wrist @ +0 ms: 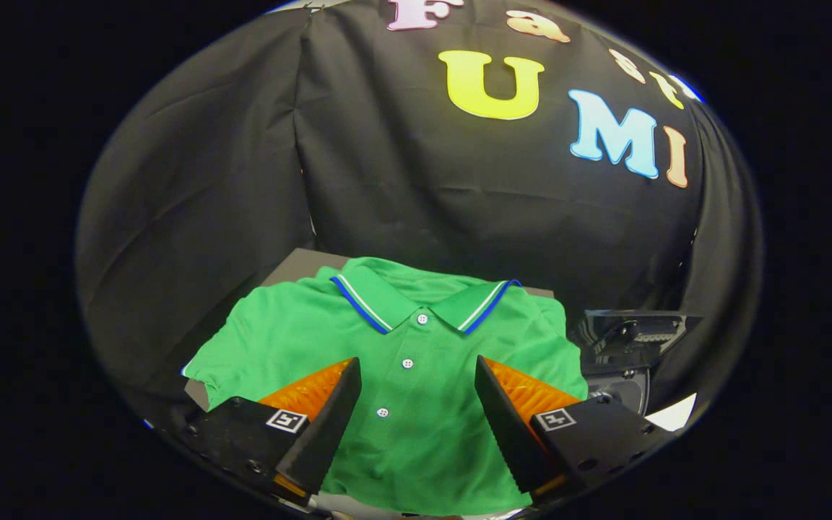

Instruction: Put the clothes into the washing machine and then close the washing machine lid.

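Green polo shirt [416, 361] lies flat and face-up on the desk [300, 261], collar away from the gripper [416, 393], placket buttons running down the gap between the two fingers. Jaws stand wide open, holding nothing; they hover over the lower chest of the shirt, one finger on each side of the button line, and I cannot tell whether the tips touch the cloth. Washing machine [625, 347] sits just beside the shirt, off its right sleeve, dark body; what looks like its lid is raised, though that part is small and dim, so not sure. Progress: early. Shirt is not yet picked up, nothing is in the machine as far as shown, lid not yet closed. Left to do, by my read: close on a fold of the shirt, lift, carry it over to the machine opening, drop it in, then push the lid down. Likely snag: flat fabric gives little to pinch, and sleeves may drape over the rim.
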`<action>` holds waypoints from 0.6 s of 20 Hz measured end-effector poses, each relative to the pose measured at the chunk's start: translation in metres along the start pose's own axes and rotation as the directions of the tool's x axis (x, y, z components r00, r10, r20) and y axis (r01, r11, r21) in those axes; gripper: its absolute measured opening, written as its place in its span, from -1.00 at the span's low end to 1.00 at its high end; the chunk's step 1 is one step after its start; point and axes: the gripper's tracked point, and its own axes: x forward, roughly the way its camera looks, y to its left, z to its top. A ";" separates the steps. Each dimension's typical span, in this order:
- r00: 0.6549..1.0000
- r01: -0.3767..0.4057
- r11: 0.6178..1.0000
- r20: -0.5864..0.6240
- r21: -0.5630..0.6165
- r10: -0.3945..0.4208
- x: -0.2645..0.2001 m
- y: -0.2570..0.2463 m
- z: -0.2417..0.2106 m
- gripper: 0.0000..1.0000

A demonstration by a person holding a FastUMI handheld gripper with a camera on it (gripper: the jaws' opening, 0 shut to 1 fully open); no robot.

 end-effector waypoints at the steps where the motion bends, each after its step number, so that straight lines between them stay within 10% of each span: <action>1: 1.000 -0.006 1.000 -0.022 0.009 0.007 0.005 0.001 -0.006 0.97; 12: 0.993 -0.041 0.997 -0.109 -0.070 0.033 0.023 0.008 -0.028 0.95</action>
